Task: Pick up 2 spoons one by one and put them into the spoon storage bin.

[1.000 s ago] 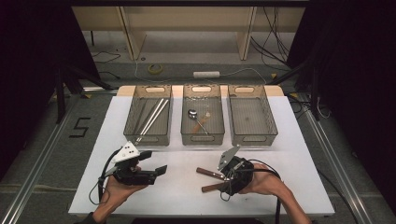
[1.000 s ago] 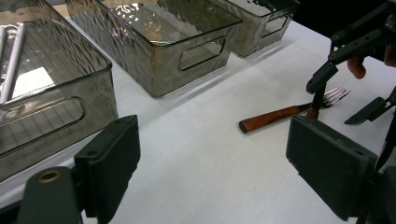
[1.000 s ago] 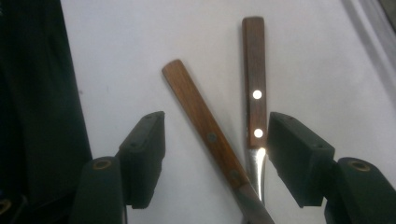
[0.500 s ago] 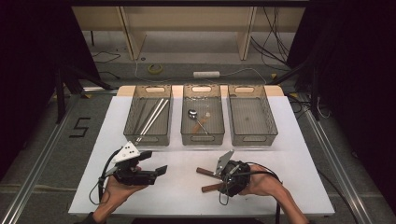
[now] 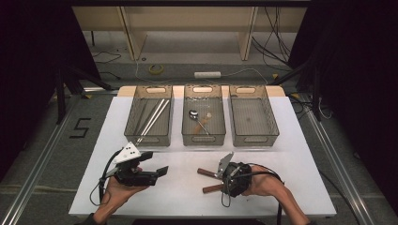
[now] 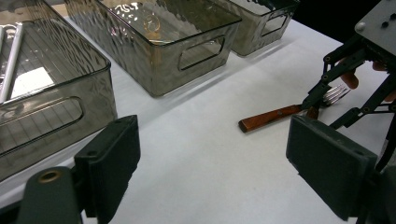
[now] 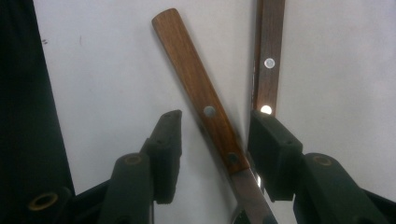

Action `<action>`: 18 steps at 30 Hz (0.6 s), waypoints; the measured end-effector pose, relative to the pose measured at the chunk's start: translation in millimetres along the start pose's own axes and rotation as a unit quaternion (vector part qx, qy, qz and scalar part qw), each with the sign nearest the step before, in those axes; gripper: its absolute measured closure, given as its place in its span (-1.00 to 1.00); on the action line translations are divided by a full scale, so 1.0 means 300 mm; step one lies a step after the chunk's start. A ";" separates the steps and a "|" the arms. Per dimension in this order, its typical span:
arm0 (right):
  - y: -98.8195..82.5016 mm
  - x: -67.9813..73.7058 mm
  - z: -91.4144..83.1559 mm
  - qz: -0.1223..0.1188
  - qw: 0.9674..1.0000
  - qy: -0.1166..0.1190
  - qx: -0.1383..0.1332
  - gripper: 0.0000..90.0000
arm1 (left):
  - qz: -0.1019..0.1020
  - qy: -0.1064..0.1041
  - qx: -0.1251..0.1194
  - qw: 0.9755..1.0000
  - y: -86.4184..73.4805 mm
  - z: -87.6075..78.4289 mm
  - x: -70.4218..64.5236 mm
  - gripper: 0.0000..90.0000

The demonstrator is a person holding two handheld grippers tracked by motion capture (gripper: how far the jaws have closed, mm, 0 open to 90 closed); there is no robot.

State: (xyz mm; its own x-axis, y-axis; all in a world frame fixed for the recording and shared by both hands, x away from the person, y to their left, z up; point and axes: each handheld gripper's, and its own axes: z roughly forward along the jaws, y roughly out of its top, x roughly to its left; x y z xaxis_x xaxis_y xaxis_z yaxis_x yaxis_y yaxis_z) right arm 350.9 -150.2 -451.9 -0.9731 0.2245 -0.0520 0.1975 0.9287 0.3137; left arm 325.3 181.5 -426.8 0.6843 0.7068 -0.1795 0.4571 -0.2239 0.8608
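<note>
White table (image 5: 291, 140), three bins at the back. My right gripper (image 7: 212, 140) has just been closing around a wooden-handled knife (image 7: 196, 88) by the fork (image 6: 289, 112), not pinching yet. My left gripper (image 6: 212, 154) waits open.

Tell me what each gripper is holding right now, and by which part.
Nothing is held yet. The right gripper, jaws just been closing, straddles the knife where handle meets blade, pads not pressing. The left gripper is open over bare table.
</note>
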 end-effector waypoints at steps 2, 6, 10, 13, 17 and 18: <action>0.000 0.002 0.003 0.004 1.000 -0.002 0.003 0.24 | 0.000 0.000 0.000 1.000 0.000 0.000 0.000 -0.62; -0.001 0.004 0.005 0.003 1.000 -0.001 0.007 0.25 | 0.000 0.000 0.000 1.000 0.000 0.001 -0.001 -0.62; -0.002 -0.001 0.007 -0.010 1.000 -0.001 0.012 0.27 | 0.000 0.000 0.000 1.000 0.000 0.000 0.000 -0.62; -0.002 -0.003 0.012 -0.013 1.000 -0.004 0.016 0.28 | 0.000 0.000 0.000 1.000 0.000 0.001 0.001 -0.62; 0.001 -0.004 0.019 -0.017 1.000 -0.003 0.022 0.31 | 0.000 0.001 0.002 1.000 0.000 0.003 0.005 -0.62; 0.002 -0.003 0.020 -0.016 1.000 -0.003 0.023 0.33 | 0.000 0.001 0.002 1.000 0.000 0.003 0.006 -0.62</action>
State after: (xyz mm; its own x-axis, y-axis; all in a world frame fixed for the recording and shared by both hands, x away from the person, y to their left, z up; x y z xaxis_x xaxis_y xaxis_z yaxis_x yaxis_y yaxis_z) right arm 352.7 -148.0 -457.5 -0.9784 0.1957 -0.0663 0.1714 0.9480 0.2682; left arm 326.9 182.2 -427.6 0.6833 0.7077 -0.1796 0.4601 -0.2264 0.8585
